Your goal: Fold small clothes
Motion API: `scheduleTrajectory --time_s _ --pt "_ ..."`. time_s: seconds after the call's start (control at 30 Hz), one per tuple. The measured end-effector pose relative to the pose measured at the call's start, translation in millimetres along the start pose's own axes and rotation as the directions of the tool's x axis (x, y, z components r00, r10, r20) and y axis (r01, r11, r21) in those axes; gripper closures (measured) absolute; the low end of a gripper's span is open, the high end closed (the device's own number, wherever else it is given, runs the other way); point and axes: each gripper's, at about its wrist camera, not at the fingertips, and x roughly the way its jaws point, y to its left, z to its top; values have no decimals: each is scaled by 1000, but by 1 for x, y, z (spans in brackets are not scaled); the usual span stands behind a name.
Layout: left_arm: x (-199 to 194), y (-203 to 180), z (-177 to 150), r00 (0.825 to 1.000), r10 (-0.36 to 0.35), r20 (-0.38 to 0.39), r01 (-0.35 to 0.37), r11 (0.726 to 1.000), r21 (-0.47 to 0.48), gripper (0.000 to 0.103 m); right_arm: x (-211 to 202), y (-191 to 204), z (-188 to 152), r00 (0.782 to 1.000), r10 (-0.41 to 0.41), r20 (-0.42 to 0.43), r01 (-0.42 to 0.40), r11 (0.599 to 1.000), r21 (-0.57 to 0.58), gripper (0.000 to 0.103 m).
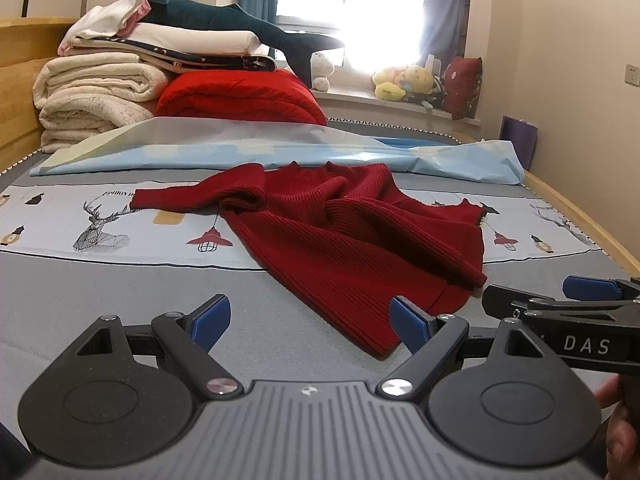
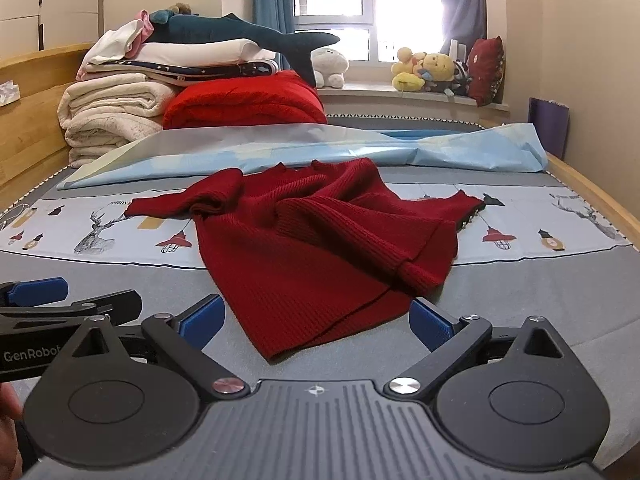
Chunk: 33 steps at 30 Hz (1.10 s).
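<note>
window [image 2: 362, 8]: bright, blue curtains [image 2: 272, 8] | below it: sill with stuffed toys [image 2: 426, 70] | walls [image 2: 592, 60]: beige | bed frame [image 2: 36, 92]: wood

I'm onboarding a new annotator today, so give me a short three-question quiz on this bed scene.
1. True or false: the red knit sweater lies neatly folded.
2. Which is nearest the window? A) plush shark B) red folded blanket C) yellow plush toys
3. Fill in: both the left tongs and the right tongs are ____.

Key: 1 false, it lies crumpled with one sleeve stretched out; 2 C, on the sill; 3 open, holding nothing.
</note>
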Motion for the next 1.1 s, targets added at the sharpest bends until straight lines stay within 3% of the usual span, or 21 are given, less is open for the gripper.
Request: scheduleTrajectory --time_s 0.2,0.3,0.43,1.1 --pt "-2 -1 -1 1000 2 8 -2 1000 0 13 0 0 1 1000 -1 2 1 1000 -1 5" --pt "-6 -3 -4 999 -1 38 0 1000 18 19 1 0 1 1000 0 3 0 1000 -7 5" --pt "-7 -7 -6 999 -3 52 2 999 36 21 0 3 1 1000 13 12 -13 1000 -22 16" --pt "-5 -3 -4 1000 -2 27 1 1000 13 20 -3 8 0 1000 11 26 -10 1000 -30 15"
